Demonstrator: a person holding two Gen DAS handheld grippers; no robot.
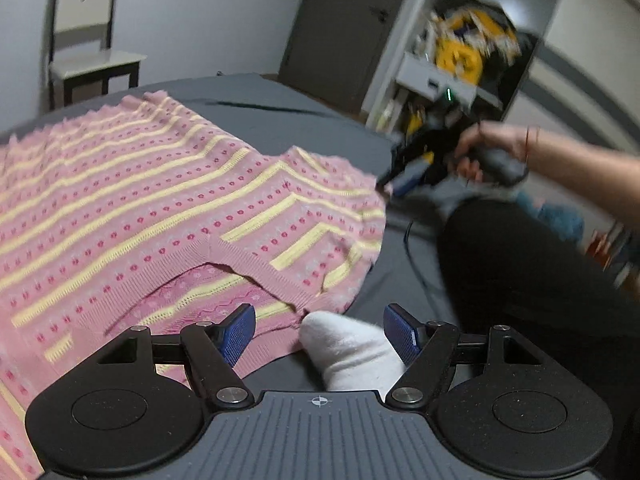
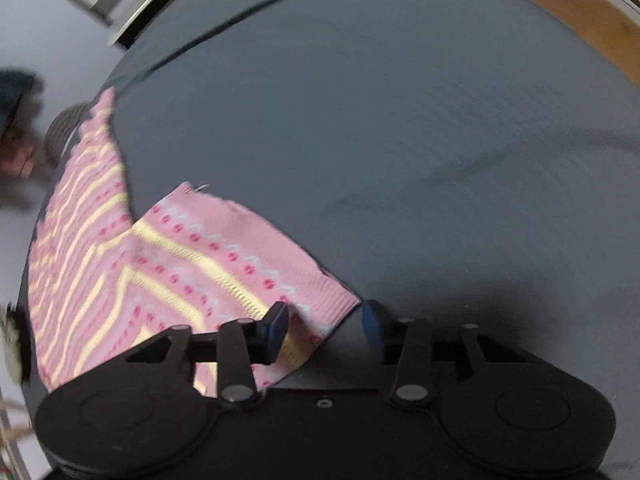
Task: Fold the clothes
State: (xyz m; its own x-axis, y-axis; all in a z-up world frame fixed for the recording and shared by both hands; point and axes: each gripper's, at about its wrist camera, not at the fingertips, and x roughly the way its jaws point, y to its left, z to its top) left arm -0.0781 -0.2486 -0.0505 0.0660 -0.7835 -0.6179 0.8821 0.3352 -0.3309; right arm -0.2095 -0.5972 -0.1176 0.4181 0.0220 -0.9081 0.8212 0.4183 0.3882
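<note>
Left wrist: left gripper (image 1: pixel 319 330) fingers wide, empty, over a white sock (image 1: pixel 352 354); pink striped sweater (image 1: pixel 160 216) spread on grey bed (image 1: pixel 280 116), 10 o'clock. Right wrist: right gripper (image 2: pixel 325 326) fingers wide apart, sleeve cuff (image 2: pixel 332 304) between them, ungripped.

No words, brand names or numbers can be read in either view. The one sign is a small white crosshair mark (image 1: pixel 321 401) printed on the ribbed grey housing of the left gripper (image 1: pixel 319 334), centred near its front edge.
</note>
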